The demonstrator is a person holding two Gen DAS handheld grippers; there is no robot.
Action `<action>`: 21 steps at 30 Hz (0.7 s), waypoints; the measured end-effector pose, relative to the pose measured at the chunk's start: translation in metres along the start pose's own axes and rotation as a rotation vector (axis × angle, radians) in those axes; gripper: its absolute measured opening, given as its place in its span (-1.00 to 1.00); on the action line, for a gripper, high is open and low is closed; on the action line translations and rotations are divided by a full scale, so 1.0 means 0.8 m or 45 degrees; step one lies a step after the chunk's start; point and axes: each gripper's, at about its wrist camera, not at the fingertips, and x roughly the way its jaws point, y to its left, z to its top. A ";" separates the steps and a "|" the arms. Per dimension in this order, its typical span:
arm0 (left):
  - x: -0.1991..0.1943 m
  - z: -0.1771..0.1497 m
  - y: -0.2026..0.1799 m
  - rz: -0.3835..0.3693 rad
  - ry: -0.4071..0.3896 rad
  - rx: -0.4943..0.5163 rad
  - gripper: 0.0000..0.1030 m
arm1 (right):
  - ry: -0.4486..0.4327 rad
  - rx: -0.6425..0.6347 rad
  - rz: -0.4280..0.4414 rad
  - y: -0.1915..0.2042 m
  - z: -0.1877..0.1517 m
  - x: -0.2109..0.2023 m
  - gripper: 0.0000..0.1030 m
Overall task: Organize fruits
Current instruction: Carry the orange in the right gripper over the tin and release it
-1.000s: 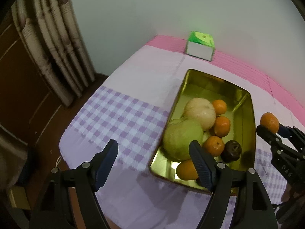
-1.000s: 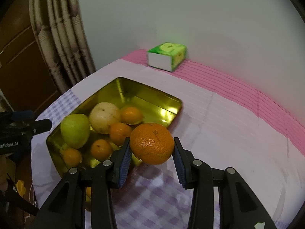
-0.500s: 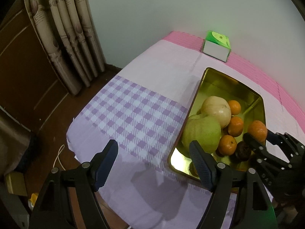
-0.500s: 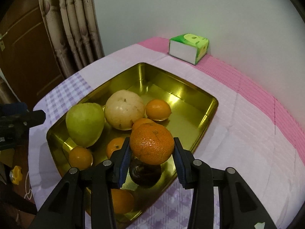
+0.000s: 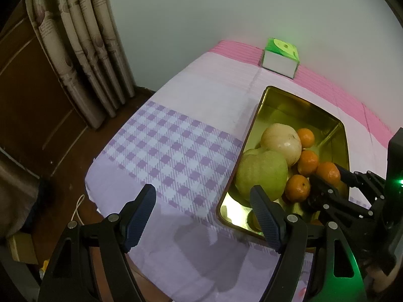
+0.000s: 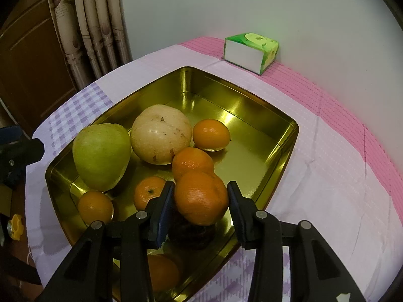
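Fruit fills the near half of a shiny gold tray [image 6: 282, 136] that sits on a table covered with a pink and purple-checked cloth [image 6: 327, 166]. The right gripper [image 6: 200, 201] is clamped on an orange [image 6: 201, 197], its blue-padded fingers [image 6: 163, 209] pressing both sides, and it holds the fruit over the tray's near end, directly above a dark round fruit [image 6: 191, 234] whose kind is hard to make out in the shadow. Just beyond the held orange lies a second orange [image 6: 192, 161], with a third [image 6: 211, 134] farther back beside a pale yellow pear-like fruit [image 6: 161, 133]. A large green fruit [image 6: 100, 151] leans against the tray's left wall, and two small oranges [image 6: 95, 206] rest below it; another orange [image 6: 161, 271] shows under the gripper's frame.

The left gripper [image 5: 201, 216] hangs over the checked cloth just left of the tray, jaws standing well apart with nothing between them. A green and white tissue pack [image 6: 252, 50] stands near the wall, well apart from the tray.
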 end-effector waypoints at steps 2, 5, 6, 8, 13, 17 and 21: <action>0.000 -0.001 -0.002 0.002 0.000 0.008 0.50 | 0.006 0.008 -0.002 0.000 -0.001 0.001 -0.21; 0.000 -0.002 -0.004 0.006 -0.001 0.021 0.50 | 0.007 0.024 0.004 -0.002 -0.001 0.000 -0.20; -0.001 -0.002 -0.005 0.007 -0.003 0.026 0.50 | 0.008 0.030 0.005 -0.001 0.000 -0.001 -0.18; -0.002 -0.003 -0.006 0.008 -0.008 0.033 0.51 | -0.001 0.040 0.006 -0.002 0.000 -0.003 -0.09; -0.006 -0.004 -0.011 0.008 -0.023 0.052 0.52 | -0.031 0.057 -0.002 -0.005 0.001 -0.017 0.12; -0.010 -0.006 -0.016 0.008 -0.036 0.075 0.53 | -0.063 0.089 0.019 -0.008 0.000 -0.035 0.27; -0.014 -0.008 -0.023 0.007 -0.045 0.105 0.54 | -0.094 0.126 0.009 -0.011 -0.008 -0.057 0.63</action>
